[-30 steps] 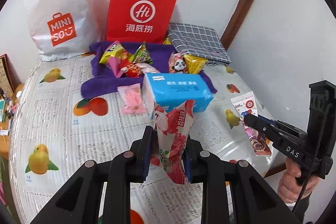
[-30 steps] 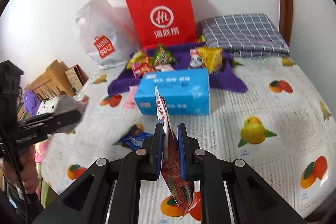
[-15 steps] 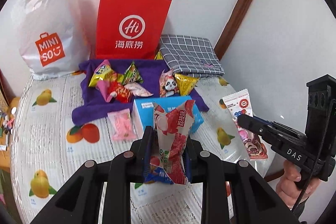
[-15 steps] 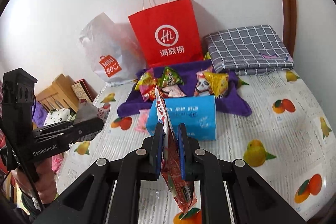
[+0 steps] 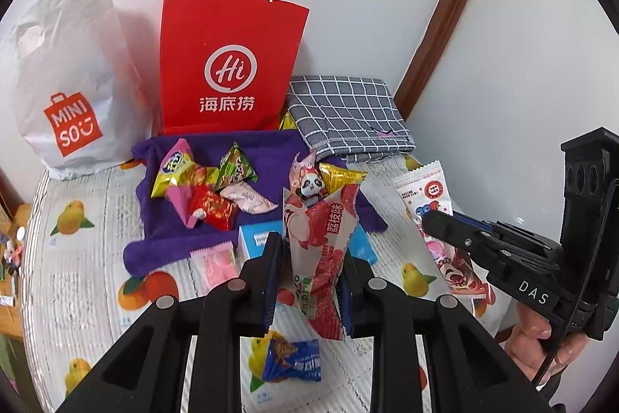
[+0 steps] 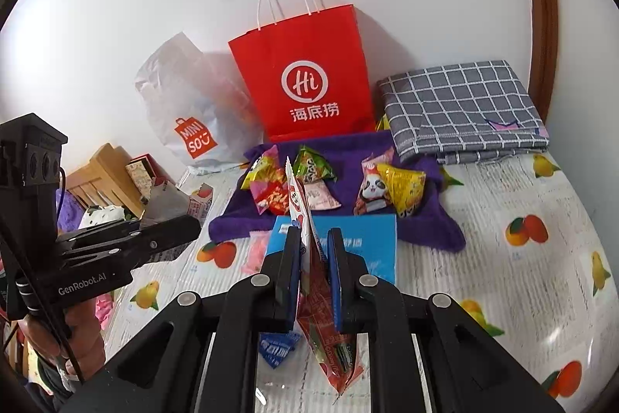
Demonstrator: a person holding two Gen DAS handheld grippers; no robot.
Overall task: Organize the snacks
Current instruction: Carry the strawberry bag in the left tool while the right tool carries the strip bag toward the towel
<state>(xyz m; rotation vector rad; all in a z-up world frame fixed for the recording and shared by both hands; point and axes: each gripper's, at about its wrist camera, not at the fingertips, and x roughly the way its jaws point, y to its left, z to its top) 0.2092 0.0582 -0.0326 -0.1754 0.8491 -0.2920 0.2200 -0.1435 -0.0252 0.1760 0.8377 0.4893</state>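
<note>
Both grippers, left [image 5: 307,277] and right [image 6: 313,275], clamped on thin packets, pink [image 5: 321,250] and red [image 6: 309,258], liable to slip or snag the tissue box [image 6: 363,250] if carried low toward the towel [image 5: 267,153].

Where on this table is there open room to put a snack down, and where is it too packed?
Free: the fruit-print tablecloth right of the blue box, below the checked cloth; also the strip left of the purple towel, below the white bag. Crowded: the towel, strewn with snack packets, and the stretch between the box and the red bag.
</note>
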